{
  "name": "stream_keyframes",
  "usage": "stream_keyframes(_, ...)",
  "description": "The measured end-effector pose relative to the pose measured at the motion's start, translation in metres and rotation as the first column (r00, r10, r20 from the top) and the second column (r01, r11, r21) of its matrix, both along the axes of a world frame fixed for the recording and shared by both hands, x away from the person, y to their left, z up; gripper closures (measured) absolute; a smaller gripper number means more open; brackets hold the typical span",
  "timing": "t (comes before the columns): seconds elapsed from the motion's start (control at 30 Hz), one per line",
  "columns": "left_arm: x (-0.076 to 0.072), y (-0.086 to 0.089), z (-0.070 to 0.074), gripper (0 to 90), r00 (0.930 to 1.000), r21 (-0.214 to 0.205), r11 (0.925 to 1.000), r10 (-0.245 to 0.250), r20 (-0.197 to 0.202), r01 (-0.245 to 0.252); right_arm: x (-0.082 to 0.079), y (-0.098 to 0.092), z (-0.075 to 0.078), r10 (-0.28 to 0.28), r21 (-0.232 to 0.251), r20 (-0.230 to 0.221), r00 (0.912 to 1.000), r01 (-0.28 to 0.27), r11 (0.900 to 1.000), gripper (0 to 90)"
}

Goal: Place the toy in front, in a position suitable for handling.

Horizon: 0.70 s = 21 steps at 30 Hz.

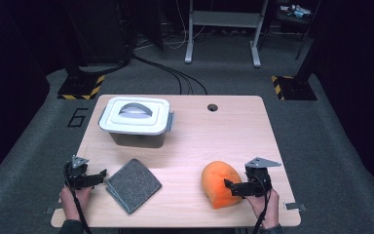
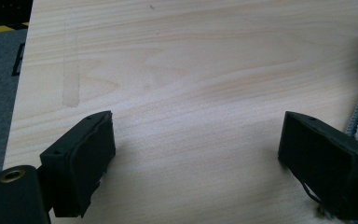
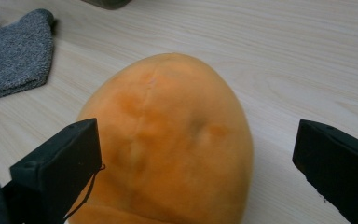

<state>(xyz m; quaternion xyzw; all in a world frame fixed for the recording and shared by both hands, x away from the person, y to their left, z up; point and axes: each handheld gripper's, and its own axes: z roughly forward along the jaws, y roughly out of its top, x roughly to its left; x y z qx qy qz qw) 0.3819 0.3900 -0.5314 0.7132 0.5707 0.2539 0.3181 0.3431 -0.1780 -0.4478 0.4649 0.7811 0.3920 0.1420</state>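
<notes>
Straddling the rounded orange plush cushion [image 3: 168, 140] with its jaws spread wide, the right claw [image 1: 237, 186] looks poised to grasp; next it should close. The left claw [image 1: 93, 179] gapes just beside the folded grey knitted cloth [image 1: 133, 185] on the pale wooden worktop [image 1: 224, 131].

A lidded box [image 1: 135, 122] with a white lid and grey handle is sitting on the far left part of the tabletop [image 1: 224, 136], well apart from the near edge. A round hole [image 1: 212, 107] is showing near the far edge. Beyond, black cables [image 1: 175, 75] are running across the grey floor [image 1: 321, 126] toward a white frame [image 1: 222, 29]. Yellow-black striped plates [image 1: 80, 88] are lying at both sides.
</notes>
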Motion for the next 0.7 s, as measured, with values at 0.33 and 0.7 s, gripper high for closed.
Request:
stream_keyframes(0.33, 0.000, 0.000, 0.000, 10.6, 1.0000, -0.002, 1.0000, 0.001, -0.003, -0.001, -0.002, 0.018, -0.006, 0.016, -0.024, -0.009, 0.9998, -0.016, 0.9996, 1.6)
stream_keyframes(0.7, 0.000, 0.000, 0.000, 10.6, 1.0000, -0.002, 1.0000, 0.001, -0.003, -0.001, -0.005, 0.023, -0.003, 0.028, -0.025, 0.005, 0.9996, -0.028, 0.9993, 4.8)
